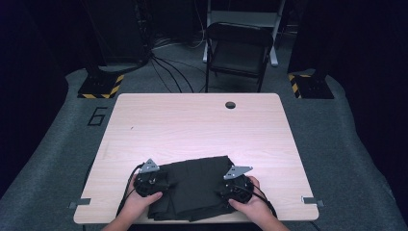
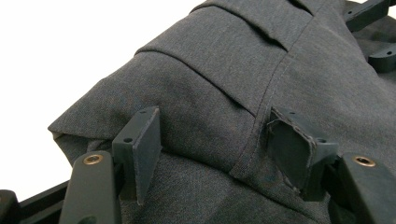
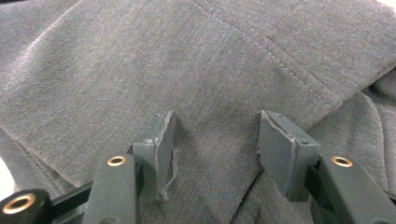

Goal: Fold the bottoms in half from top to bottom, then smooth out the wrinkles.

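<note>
A dark grey folded garment point(image 1: 197, 185) lies on the wooden table point(image 1: 192, 120) near its front edge. My left gripper point(image 1: 153, 181) sits over the garment's left part, held by a hand. In the left gripper view the left gripper point(image 2: 212, 149) is open, its pads standing apart on the cloth point(image 2: 224, 70), with a stitched seam point(image 2: 266, 112) running between them. My right gripper point(image 1: 236, 185) is over the garment's right part. Its own view shows the right gripper point(image 3: 215, 149) open too, low on flat cloth point(image 3: 187, 60) near a hem. Neither pair of pads pinches the fabric.
A round cable hole point(image 1: 230, 105) sits near the table's far edge. Behind the table stands a folding chair point(image 1: 238, 45), with cables point(image 1: 168, 67) on the floor. The other gripper's jaws point(image 2: 373, 28) show at the top right of the left gripper view.
</note>
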